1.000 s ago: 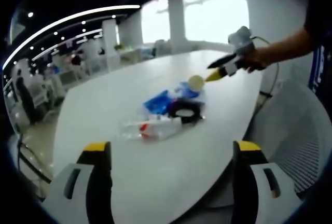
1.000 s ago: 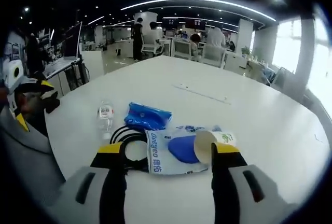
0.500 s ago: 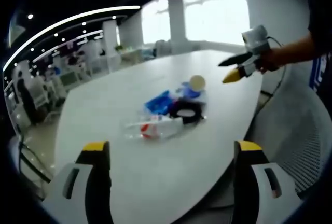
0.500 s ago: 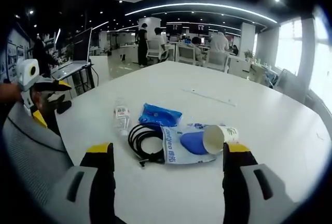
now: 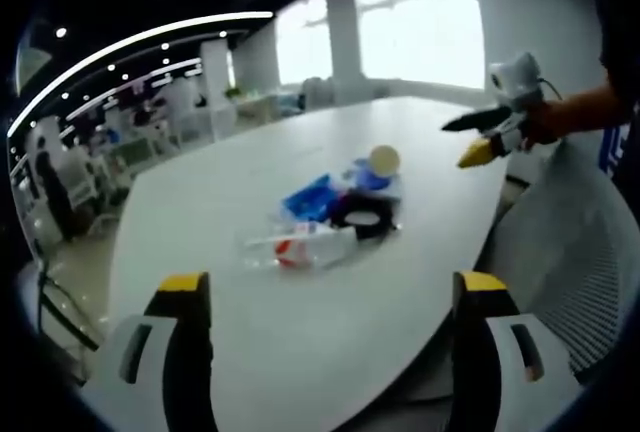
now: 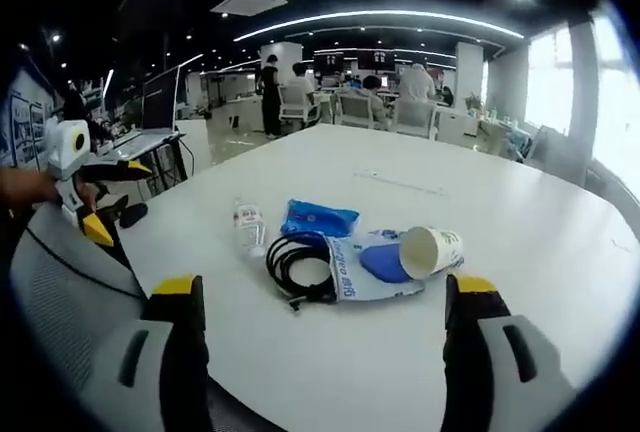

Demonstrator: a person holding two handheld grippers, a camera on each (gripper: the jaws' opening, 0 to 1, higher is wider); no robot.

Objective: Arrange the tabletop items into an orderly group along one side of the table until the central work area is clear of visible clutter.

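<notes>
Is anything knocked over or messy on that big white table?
Yes. The paper cup lies on its side on a blue-and-white packet, and the water bottle lies flat too. A black cable and blue pouch are heaped with them on the table.

The right gripper [image 5: 478, 137] is now farther from the paper cup [image 5: 384, 160] than one second ago; before, its yellow tip was almost at the cup, now it is well apart, near the table [image 5: 250, 192] edge. In the right gripper view the clutter looks smaller and the left gripper [image 6: 100, 197] shows fully.
</notes>
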